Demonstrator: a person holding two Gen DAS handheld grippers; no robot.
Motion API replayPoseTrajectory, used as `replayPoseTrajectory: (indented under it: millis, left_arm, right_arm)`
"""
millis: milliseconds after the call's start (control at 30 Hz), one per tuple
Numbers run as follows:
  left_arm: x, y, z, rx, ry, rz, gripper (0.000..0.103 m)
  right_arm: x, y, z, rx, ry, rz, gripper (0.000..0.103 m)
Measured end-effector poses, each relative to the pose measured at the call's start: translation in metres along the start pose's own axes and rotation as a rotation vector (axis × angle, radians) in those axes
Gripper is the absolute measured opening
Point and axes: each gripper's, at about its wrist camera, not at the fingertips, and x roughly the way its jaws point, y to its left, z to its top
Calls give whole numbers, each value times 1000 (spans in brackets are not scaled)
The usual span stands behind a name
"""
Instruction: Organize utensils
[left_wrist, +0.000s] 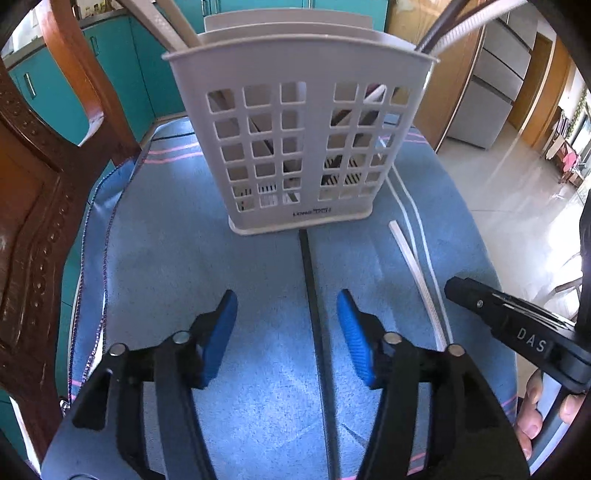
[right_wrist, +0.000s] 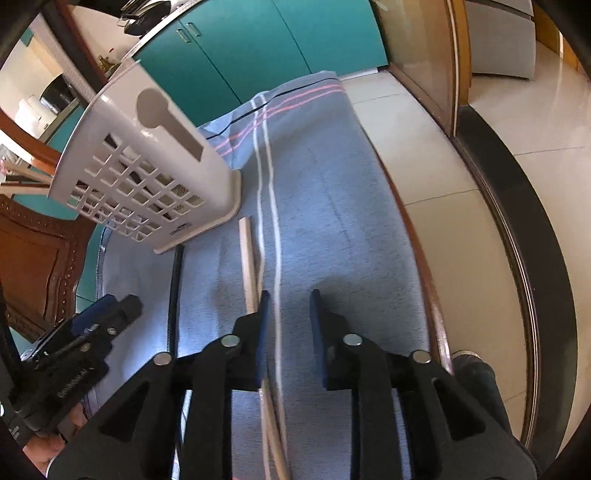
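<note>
A white slotted utensil caddy (left_wrist: 299, 140) stands upright on a blue cloth (left_wrist: 177, 266), with several chopsticks leaning inside it. It also shows in the right wrist view (right_wrist: 147, 173). A black chopstick (left_wrist: 314, 306) lies on the cloth in front of the caddy, between the open fingers of my left gripper (left_wrist: 287, 332). A pale chopstick (left_wrist: 417, 280) lies to its right. In the right wrist view my right gripper (right_wrist: 288, 314) is open and empty, with the pale chopstick (right_wrist: 248, 266) just by its left fingertip and the black chopstick (right_wrist: 174, 295) farther left.
A carved wooden chair (left_wrist: 44, 206) stands at the cloth's left edge. Teal cabinets (right_wrist: 258, 40) are behind. The table's right edge (right_wrist: 424, 273) drops to a tiled floor (right_wrist: 480, 229). White stripes (right_wrist: 275, 236) run along the cloth.
</note>
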Motion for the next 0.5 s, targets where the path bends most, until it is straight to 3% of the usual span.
replayPoseTrajectory:
  millis: [267, 500]
  left_arm:
    - [8, 10, -5, -28, 25, 28, 67]
    - [15, 21, -9, -70, 61, 18, 71]
  right_arm:
    - [-1, 5, -3, -28, -7, 1, 31]
    - [7, 36, -15, -200, 17, -25, 35]
